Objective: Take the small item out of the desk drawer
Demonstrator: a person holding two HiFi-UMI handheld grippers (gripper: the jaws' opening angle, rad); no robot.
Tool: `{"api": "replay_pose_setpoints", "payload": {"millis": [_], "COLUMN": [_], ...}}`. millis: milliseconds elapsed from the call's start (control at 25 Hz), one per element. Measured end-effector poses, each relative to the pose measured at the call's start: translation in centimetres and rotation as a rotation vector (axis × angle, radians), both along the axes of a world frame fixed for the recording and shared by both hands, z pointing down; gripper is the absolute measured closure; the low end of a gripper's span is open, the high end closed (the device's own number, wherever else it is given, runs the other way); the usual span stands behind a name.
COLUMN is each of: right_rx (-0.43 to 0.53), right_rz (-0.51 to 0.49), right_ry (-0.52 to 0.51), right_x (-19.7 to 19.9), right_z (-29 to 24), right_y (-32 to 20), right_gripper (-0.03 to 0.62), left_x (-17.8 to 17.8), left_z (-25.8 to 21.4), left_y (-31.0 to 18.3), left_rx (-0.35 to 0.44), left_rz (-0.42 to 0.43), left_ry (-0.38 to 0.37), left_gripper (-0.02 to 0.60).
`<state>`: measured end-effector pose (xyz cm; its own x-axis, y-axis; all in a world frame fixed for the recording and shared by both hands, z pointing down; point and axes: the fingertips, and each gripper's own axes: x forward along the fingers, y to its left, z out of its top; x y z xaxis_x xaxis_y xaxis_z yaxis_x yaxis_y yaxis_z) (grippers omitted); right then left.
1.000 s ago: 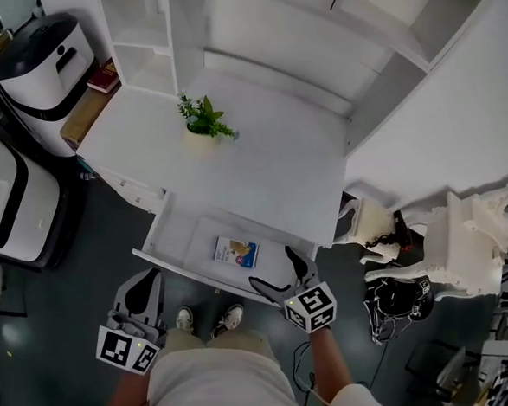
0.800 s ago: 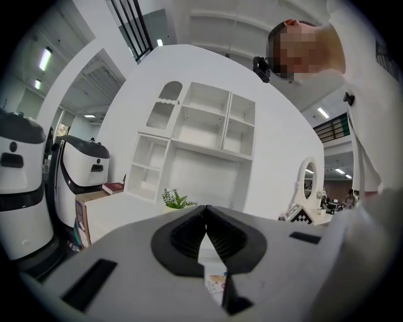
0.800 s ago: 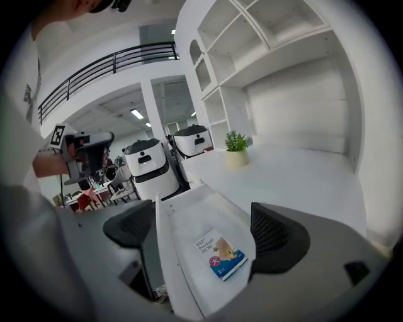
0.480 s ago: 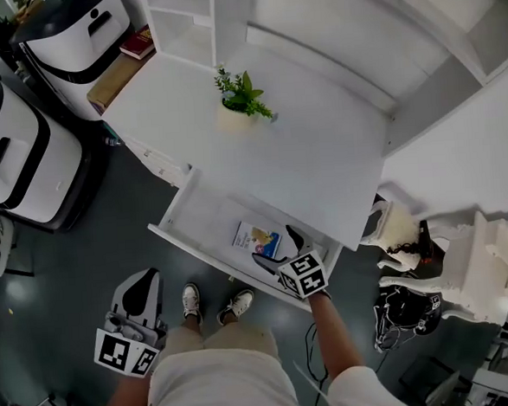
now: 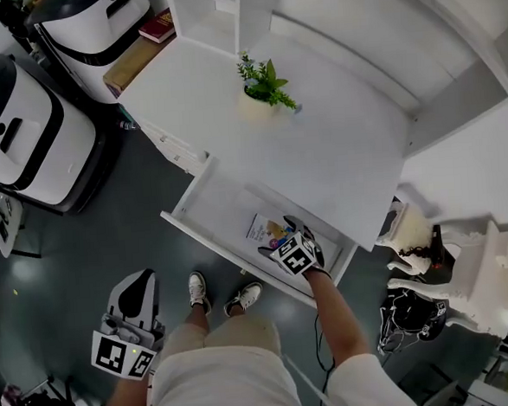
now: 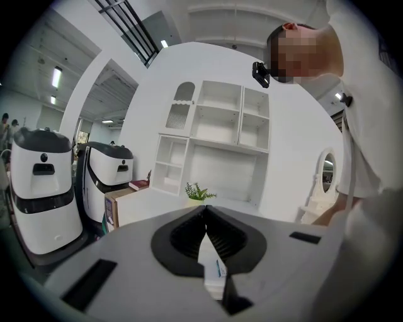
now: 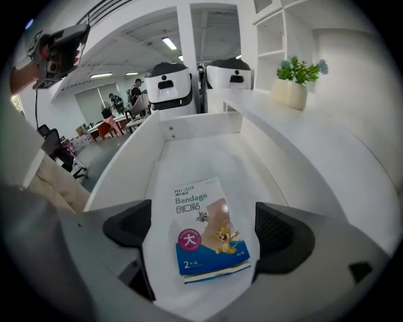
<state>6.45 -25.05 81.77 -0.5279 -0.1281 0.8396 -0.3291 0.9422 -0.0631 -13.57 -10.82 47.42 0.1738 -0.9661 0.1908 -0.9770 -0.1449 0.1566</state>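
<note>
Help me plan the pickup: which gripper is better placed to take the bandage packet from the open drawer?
The right. The right gripper hangs inside the drawer, jaws open on either side of the bandage packet. The left gripper is down at the person's side, outside the drawer, jaws shut.

This looks like a mock bedroom corner staged inside an open office or lab hall. A white tabletop (image 5: pixel 319 141), shelf unit (image 6: pixel 217 135) and potted plant (image 5: pixel 265 82) stand beside bulky white machines (image 5: pixel 24 140), with office chairs (image 7: pixel 104 129) and strip lights (image 7: pixel 169 43) beyond.
</note>
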Motion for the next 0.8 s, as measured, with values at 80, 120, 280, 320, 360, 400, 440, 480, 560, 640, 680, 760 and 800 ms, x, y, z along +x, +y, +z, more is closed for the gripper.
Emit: {"api": "replay_pose_setpoints", "payload": {"millis": [80, 120, 280, 320, 360, 400, 440, 480, 560, 640, 680, 760, 800], "right_rx": [-0.003, -0.003, 0.005, 0.008, 0.009, 0.008, 0.001, -0.013, -0.042, -0.051, -0.052, -0.056, -0.056], "right_rz": [-0.028, -0.039, -0.101, -0.122, -0.142, -0.159, -0.172, -0.180, -0.191, -0.201, -0.205, -0.206, -0.205], "right_ry": [0.029, 0.041, 0.106, 0.128, 0.149, 0.168, 0.181, 0.190, 0.200, 0.209, 0.213, 0.215, 0.214], "right_x": [-0.4, -0.5, -0.9, -0.9, -0.8, -0.8, -0.7, -0.7, -0.7, -0.8, -0.9, -1.1, -1.2], "right_z": [0.9, 1.2, 2.9, 3.5, 4.1, 4.7, 5.1, 5.5, 5.6, 5.6, 5.6, 5.7, 5.6], "right_y": [0.2, 0.2, -0.1, -0.2, -0.3, -0.4, -0.5, -0.5, -0.7, -0.9, -0.9, -0.7, -0.7], "right_gripper": [0.091, 0.091, 0.091, 0.091, 0.091, 0.091, 0.091, 0.091, 0.089, 0.089, 0.089, 0.088, 0.088], "left_x": [-0.3, -0.4, -0.8, -1.0, -1.1, -1.2, -1.4, -1.5, -1.8, -2.0, -2.0, -1.9, -1.7], "left_z": [0.1, 0.1, 0.4, 0.5, 0.5, 0.6, 0.7, 0.8, 1.1, 1.4, 1.5, 1.5, 1.5], "left_y": [0.4, 0.5, 1.2, 1.4, 1.5, 1.7, 1.9, 2.1, 2.5, 2.9, 3.0, 2.8, 2.6], "left_rx": [-0.006, -0.008, -0.021, -0.023, -0.025, -0.028, -0.032, -0.035, -0.044, -0.051, -0.053, -0.052, -0.049], "left_rz": [-0.009, -0.013, -0.030, -0.036, -0.042, -0.049, -0.056, -0.063, -0.073, -0.079, -0.079, -0.072, -0.066], "left_ry": [-0.001, -0.002, -0.003, -0.003, -0.004, -0.006, -0.007, -0.007, -0.006, 0.000, 0.004, 0.009, 0.009], "left_gripper": [0.565, 0.565, 0.566, 0.565, 0.565, 0.566, 0.565, 0.565, 0.565, 0.565, 0.565, 0.565, 0.565]}}
